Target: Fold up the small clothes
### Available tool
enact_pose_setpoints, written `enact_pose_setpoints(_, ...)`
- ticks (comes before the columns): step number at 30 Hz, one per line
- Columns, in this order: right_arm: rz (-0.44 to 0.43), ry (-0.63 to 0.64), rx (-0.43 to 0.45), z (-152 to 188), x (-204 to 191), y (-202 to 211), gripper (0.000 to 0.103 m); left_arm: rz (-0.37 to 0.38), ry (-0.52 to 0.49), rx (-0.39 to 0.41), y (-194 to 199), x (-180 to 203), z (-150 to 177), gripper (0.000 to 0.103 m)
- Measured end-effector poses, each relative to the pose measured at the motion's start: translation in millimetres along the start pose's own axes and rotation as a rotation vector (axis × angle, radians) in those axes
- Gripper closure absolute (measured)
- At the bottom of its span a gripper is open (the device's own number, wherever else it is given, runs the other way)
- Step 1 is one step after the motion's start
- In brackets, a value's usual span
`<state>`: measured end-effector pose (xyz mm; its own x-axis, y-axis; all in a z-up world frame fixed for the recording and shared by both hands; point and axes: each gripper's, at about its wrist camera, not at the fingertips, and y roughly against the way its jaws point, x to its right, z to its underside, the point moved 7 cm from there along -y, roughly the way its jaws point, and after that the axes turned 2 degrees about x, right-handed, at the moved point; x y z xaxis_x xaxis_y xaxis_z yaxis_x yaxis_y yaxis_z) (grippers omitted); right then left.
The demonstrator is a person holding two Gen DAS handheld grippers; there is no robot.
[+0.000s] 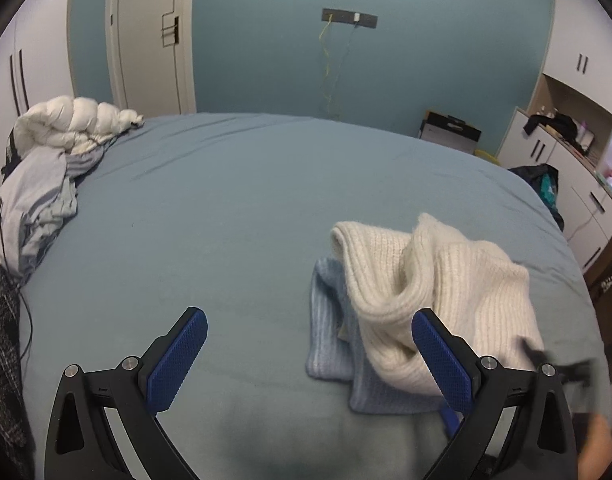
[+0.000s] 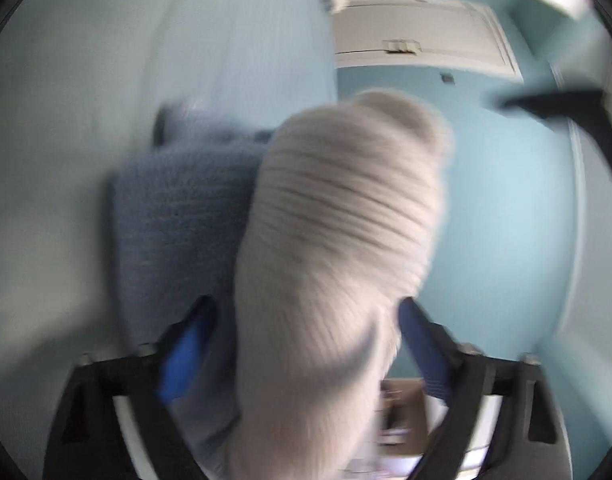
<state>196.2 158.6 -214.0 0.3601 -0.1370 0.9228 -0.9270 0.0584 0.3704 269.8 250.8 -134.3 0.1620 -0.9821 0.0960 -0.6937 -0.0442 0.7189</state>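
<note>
The left gripper (image 1: 310, 354) stands wide and empty over a blue-sheeted bed (image 1: 209, 200); the right gripper (image 2: 306, 344), spread wide, straddles a cream ribbed knit garment (image 1: 434, 292) draped on a folded pale-blue knit (image 1: 330, 336).

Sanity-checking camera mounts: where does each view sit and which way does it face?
Left wrist: on the left gripper, facing across the bed to the far wall; its open blue fingers show, nothing between them.
Right wrist: on the right gripper, rolled and blurred, close on the cream knit; its jaws stand wide, knit between, pads apparently clear.
Shared: cream knit lying over the blue knit.
</note>
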Motion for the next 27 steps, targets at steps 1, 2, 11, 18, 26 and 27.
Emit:
enact_pose_setpoints(1,-0.023,-0.064,0.0,8,13,6,0.005,-0.008,-0.009,0.011,0,2,-2,0.0)
enact_pose_setpoints(2,-0.046,-0.135,-0.003,16,26,10,0.005,-0.016,-0.017,0.019,-1,4,-3,0.0)
enact_pose_setpoints(11,-0.354,-1.198,-0.211,145,155,-58,0.005,0.033,-0.187,0.078,-23,64,3,0.0)
enact_pose_setpoints(18,-0.718,-1.493,-0.377,175,103,-98,0.005,-0.179,-0.242,-0.102,-75,40,38,0.0)
enact_pose_setpoints(26,-0.686,-1.489,-0.35,146,70,-77,0.004,-0.046,-0.101,-0.21,-85,15,40,0.0)
enact_pose_setpoints(27,-0.686,-1.489,-0.343,149,70,-76,0.004,-0.035,-0.092,-0.216,-85,15,39,0.0)
